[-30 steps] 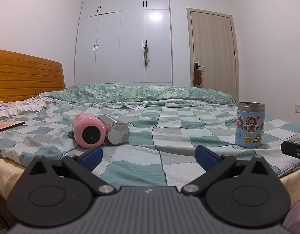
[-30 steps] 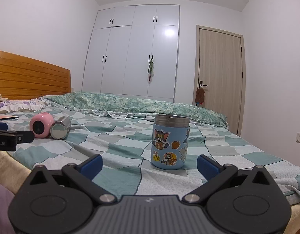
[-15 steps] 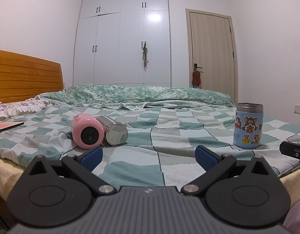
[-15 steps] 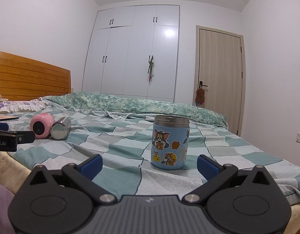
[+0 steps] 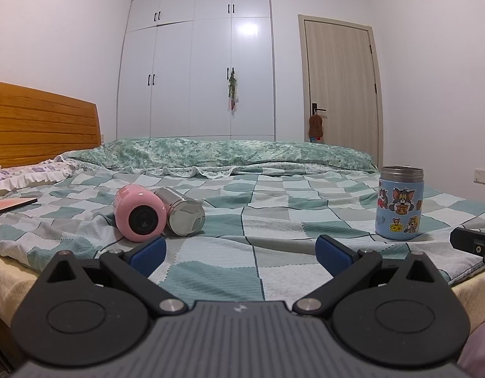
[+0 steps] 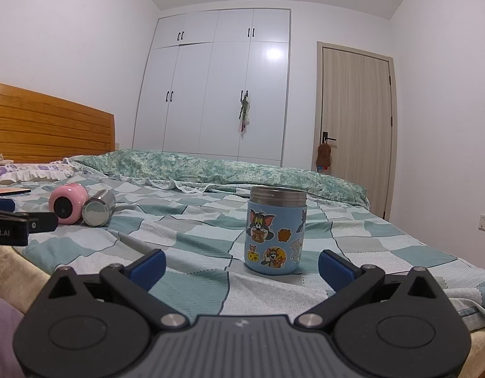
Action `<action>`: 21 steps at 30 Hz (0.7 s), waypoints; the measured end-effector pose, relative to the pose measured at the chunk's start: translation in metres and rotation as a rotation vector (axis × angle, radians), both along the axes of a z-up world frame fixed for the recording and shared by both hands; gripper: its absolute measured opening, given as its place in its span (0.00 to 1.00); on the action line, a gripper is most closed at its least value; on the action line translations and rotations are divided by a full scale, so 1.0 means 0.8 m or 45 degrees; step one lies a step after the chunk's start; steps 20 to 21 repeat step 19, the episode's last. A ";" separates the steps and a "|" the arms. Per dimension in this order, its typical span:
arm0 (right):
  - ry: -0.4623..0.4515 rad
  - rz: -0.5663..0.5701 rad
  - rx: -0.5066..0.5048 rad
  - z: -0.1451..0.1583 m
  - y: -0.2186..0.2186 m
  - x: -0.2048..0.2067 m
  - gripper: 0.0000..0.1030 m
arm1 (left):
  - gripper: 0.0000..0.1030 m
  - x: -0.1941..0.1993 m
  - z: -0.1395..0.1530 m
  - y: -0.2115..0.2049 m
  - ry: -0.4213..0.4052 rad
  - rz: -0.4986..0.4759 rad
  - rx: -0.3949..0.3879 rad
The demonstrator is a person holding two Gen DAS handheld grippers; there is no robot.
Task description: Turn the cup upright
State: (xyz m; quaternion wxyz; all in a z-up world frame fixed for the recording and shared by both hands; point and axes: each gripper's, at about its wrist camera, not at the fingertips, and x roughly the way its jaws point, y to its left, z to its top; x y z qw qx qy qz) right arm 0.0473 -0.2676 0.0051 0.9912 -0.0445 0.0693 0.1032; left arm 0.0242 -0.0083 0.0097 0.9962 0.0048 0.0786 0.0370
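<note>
A pink cup [image 5: 140,217] lies on its side on the checked bedspread, its base toward me, with a steel cup [image 5: 182,215] lying beside it on the right. Both also show far left in the right wrist view: the pink cup [image 6: 67,203] and the steel cup [image 6: 97,208]. A blue cartoon cup [image 5: 399,203] stands upright at the right; in the right wrist view it [image 6: 275,230] stands just ahead. My left gripper [image 5: 240,253] is open and empty, short of the lying cups. My right gripper [image 6: 240,267] is open and empty, in front of the blue cup.
A wooden headboard [image 5: 37,126] and pillows stand at the left. A folded green quilt [image 5: 226,154] lies along the far side of the bed. A flat pink book [image 5: 9,204] lies at the far left. A wardrobe and a door stand behind.
The left wrist view has shifted slightly; the cups sit a little further left in it. Both grippers stay open and nothing on the bed has moved.
</note>
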 end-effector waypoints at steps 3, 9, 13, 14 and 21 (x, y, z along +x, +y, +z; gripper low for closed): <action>-0.001 0.001 0.001 0.000 0.000 0.000 1.00 | 1.00 0.000 0.000 -0.001 -0.001 0.000 -0.001; -0.001 0.000 0.000 0.000 0.001 -0.001 1.00 | 1.00 0.000 0.000 -0.002 -0.001 0.001 0.000; -0.001 0.000 0.000 0.000 0.001 -0.001 1.00 | 1.00 -0.001 -0.001 -0.002 -0.003 -0.004 0.003; -0.001 0.000 0.001 0.000 0.001 -0.001 1.00 | 1.00 0.000 0.000 -0.002 -0.003 -0.010 0.004; -0.001 0.000 0.001 0.000 0.001 -0.001 1.00 | 1.00 0.000 0.000 -0.004 -0.010 -0.022 0.011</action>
